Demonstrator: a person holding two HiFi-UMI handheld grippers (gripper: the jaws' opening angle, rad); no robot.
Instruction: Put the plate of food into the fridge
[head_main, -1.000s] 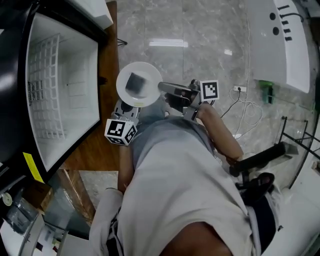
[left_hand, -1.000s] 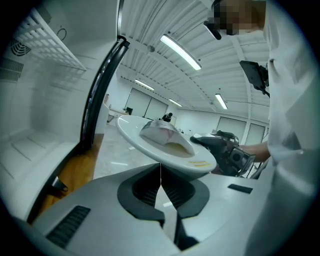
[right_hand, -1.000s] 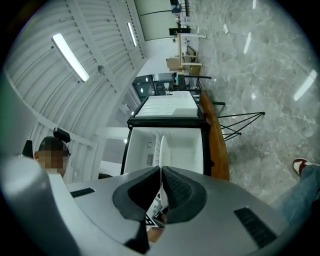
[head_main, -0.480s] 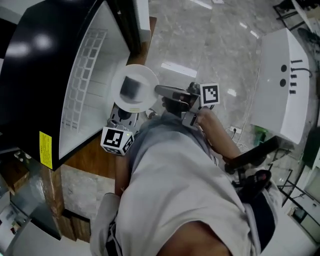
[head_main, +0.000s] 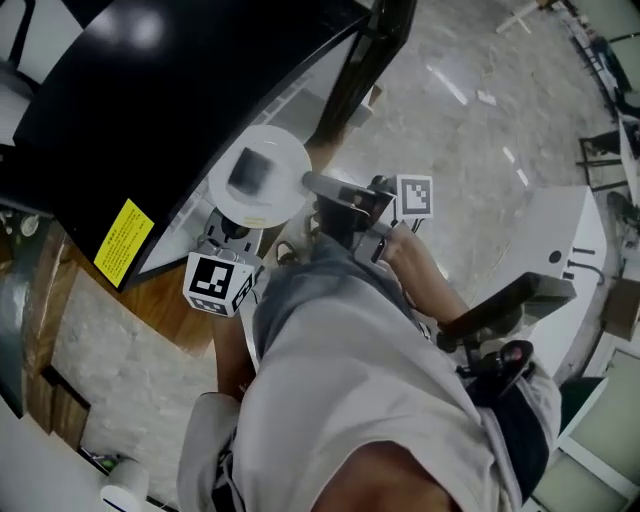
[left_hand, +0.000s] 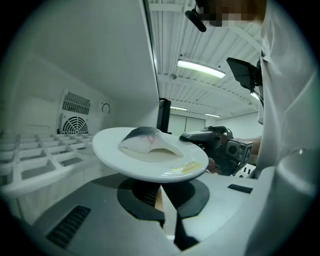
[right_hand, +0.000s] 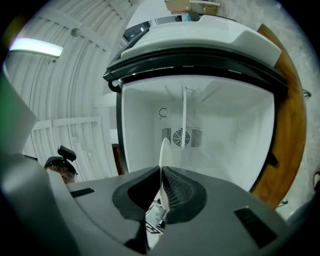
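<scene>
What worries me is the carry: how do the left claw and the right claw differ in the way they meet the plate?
The right claw is shut on the plate's rim, seen edge-on between its jaws; the left claw is shut with the plate above its jaws, not between them. The right claw reaches in from the side; the left claw sits underneath. Both serve the same level plate, before the open fridge.

The food (head_main: 246, 170) lies on the plate (head_main: 272, 196), at the open front of the fridge (head_main: 180, 80). The left gripper (left_hand: 161, 192) is beneath the plate, the right gripper (head_main: 312, 185) at its right rim.
</scene>
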